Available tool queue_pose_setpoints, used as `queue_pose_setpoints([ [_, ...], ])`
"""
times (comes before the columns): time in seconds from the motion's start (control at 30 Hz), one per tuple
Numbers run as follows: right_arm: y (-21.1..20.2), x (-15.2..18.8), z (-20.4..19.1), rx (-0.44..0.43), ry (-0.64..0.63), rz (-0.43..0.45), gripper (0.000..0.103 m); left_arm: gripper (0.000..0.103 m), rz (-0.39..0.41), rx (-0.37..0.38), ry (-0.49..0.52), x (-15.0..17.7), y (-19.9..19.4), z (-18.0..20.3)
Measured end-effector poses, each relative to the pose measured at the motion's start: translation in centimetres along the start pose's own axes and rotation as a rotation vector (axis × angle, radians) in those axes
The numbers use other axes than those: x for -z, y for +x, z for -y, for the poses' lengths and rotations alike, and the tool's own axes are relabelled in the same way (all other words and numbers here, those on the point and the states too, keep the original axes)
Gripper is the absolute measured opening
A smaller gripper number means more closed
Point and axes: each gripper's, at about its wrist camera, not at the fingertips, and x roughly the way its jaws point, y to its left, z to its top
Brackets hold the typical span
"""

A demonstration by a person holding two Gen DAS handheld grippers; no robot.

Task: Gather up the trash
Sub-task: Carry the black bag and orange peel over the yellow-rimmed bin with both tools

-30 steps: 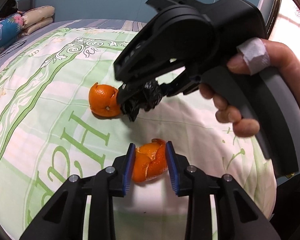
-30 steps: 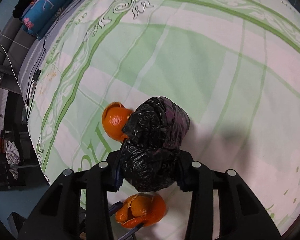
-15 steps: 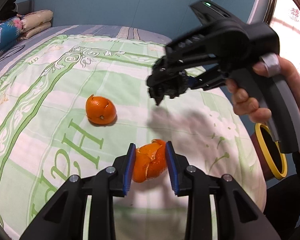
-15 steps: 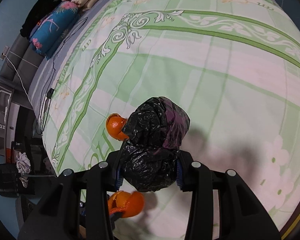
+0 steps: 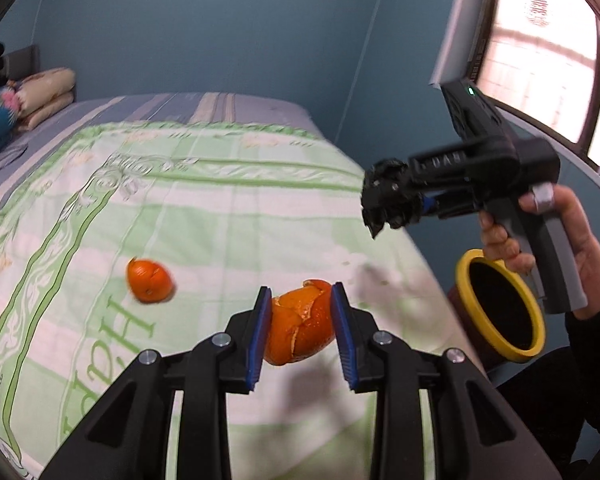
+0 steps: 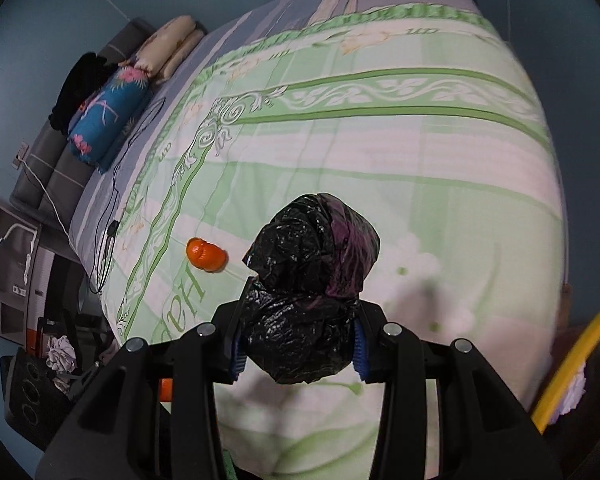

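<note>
My left gripper point(image 5: 300, 334) is shut on a piece of orange peel point(image 5: 300, 332), lifted above the green-and-white bedspread point(image 5: 204, 216). A second orange peel point(image 5: 150, 281) lies on the bedspread to the left, also seen as the orange peel point(image 6: 206, 255) in the right wrist view. My right gripper point(image 6: 298, 346) is shut on a crumpled black plastic bag point(image 6: 312, 288); in the left wrist view that black bag point(image 5: 388, 198) hangs in the air past the bed's right edge, above and left of a yellow-rimmed bin point(image 5: 500, 304). A hand point(image 5: 572, 236) holds the right gripper's handle.
The yellow bin rim point(image 6: 568, 364) shows at the right edge of the right wrist view, with white paper point(image 6: 572, 394) inside. Pillows and folded bedding point(image 6: 112, 112) lie at the head of the bed. A cable point(image 6: 108, 232) runs along the bed's left side. A window point(image 5: 540, 48) is at upper right.
Both grippers rose off the bed with their loads. The right gripper carried the black bag rightward, away from the loose peel and past the bed's edge, toward the yellow bin.
</note>
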Motion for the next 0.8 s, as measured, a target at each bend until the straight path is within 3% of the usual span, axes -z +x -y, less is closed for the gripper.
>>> queue_pose_setpoints([
  [0.23, -6.2, 3.1, 4.8, 0.008, 0.043, 0.079, 0.038, 0.029, 0.044, 0.080, 0.066, -1.5, -1.2, 5.3],
  [0.27, -6.9, 3.5, 5.3, 0.008, 0.050, 0.088, 0.038, 0.023, 0.050, 0.094, 0.079, -1.8, -1.4, 6.3],
  [0.3, -7.7, 3.9, 5.9, 0.008, 0.055, 0.100, 0.038, 0.008, 0.052, 0.098, 0.086, -1.9, -1.5, 6.9],
  [0.33, -8.5, 4.3, 6.6, 0.011, 0.061, 0.113, 0.038, 0.004, 0.052, 0.118, 0.097, -2.2, -1.5, 7.8],
  [0.5, -11.0, 6.0, 9.0, 0.023, 0.095, 0.159, 0.038, 0.003, 0.062, 0.146, 0.123, -3.0, -0.8, 10.9],
  [0.63, -12.3, 6.8, 11.1, 0.018, 0.131, 0.178, 0.039, 0.001, 0.017, 0.163, 0.098, -3.4, 1.5, 11.6],
  [0.8, -15.0, 8.1, 13.0, 0.027, 0.140, 0.229, 0.039, 0.001, 0.005, 0.169, 0.139, -3.6, 2.9, 13.2],
])
